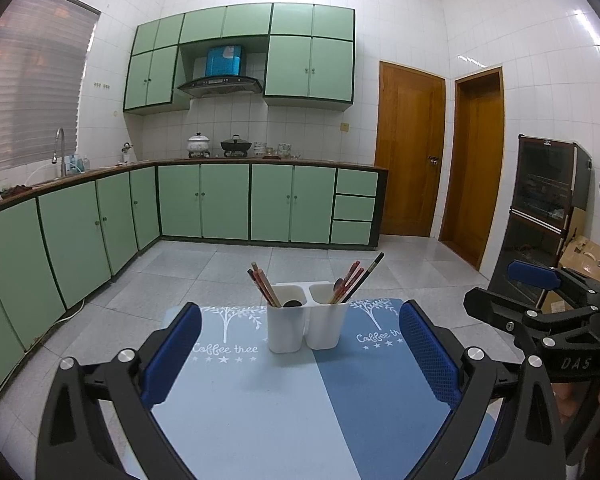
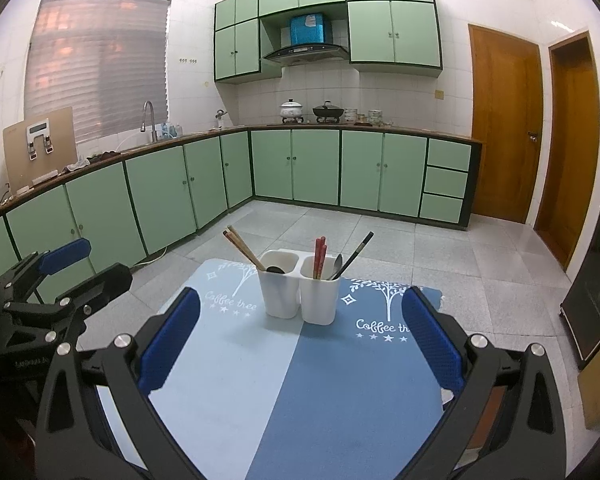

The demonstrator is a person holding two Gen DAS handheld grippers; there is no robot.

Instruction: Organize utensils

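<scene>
A white two-compartment utensil holder (image 1: 306,322) (image 2: 298,294) stands at the far end of a blue two-tone table mat (image 1: 284,408) (image 2: 284,392). Its left cup holds wooden chopsticks (image 1: 265,290) (image 2: 242,247) and a dark spoon (image 2: 275,269). Its right cup holds red chopsticks (image 1: 350,282) (image 2: 320,258), a black chopstick (image 1: 366,276) (image 2: 356,251) and a metal spoon (image 2: 337,265). My left gripper (image 1: 300,354) hangs open over the near mat with nothing between its fingers. My right gripper (image 2: 300,338) is open likewise, and shows at the right edge of the left wrist view (image 1: 508,288).
Green base cabinets (image 1: 204,204) (image 2: 296,168) run along the left and back walls, with a sink tap (image 2: 148,114) and pots on the counter. Two wooden doors (image 1: 410,152) stand at the right. A dark glass-front cabinet (image 1: 548,200) and cardboard boxes sit beside the table.
</scene>
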